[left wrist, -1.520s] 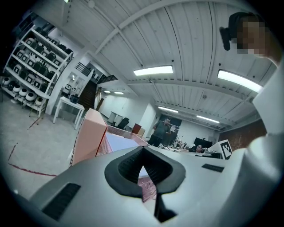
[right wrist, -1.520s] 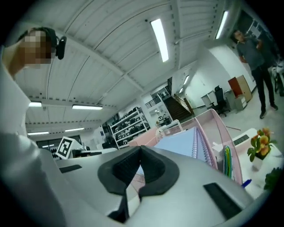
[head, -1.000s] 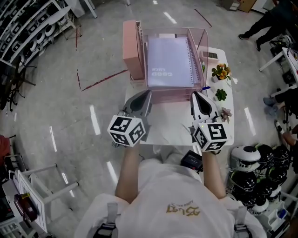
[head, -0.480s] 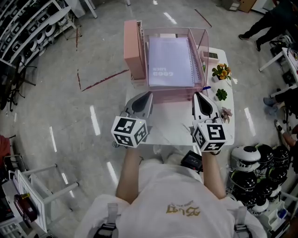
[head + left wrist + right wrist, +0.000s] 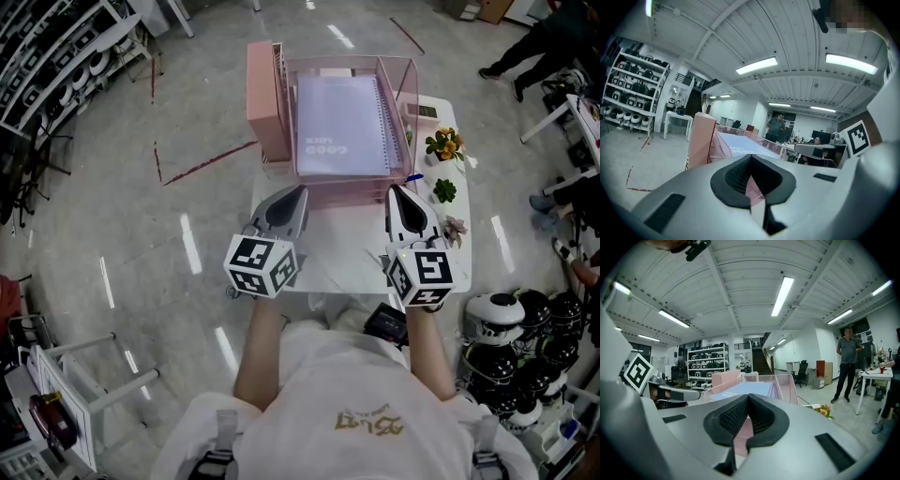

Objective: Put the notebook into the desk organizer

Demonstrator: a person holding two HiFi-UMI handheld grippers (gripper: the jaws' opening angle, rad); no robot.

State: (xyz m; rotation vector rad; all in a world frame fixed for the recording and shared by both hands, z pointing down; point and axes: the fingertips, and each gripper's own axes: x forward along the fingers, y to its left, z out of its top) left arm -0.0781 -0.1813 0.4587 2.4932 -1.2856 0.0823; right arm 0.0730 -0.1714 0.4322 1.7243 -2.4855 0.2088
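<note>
A lavender spiral notebook (image 5: 342,127) lies flat in the top tray of the pink mesh desk organizer (image 5: 352,62) at the far end of the small white table (image 5: 347,258). My left gripper (image 5: 297,191) hovers just short of the organizer's front left corner, jaws shut and empty. On the other side, my right gripper (image 5: 394,191) is level with the front right corner, also shut with nothing in it. The notebook (image 5: 740,143) and organizer (image 5: 701,140) rise beyond my left gripper (image 5: 751,160) in its own view. The right gripper view shows the notebook (image 5: 745,389) ahead of my right gripper (image 5: 747,397).
A yellow flower pot (image 5: 444,143), a green succulent (image 5: 444,190), a third small plant (image 5: 456,230) and a blue pen (image 5: 414,177) line the table's right side. Helmets (image 5: 525,319) are stacked at lower right. A person (image 5: 847,362) stands off to the right.
My left gripper has drifted a little to the right. The right gripper, notebook and organizer are unchanged.
</note>
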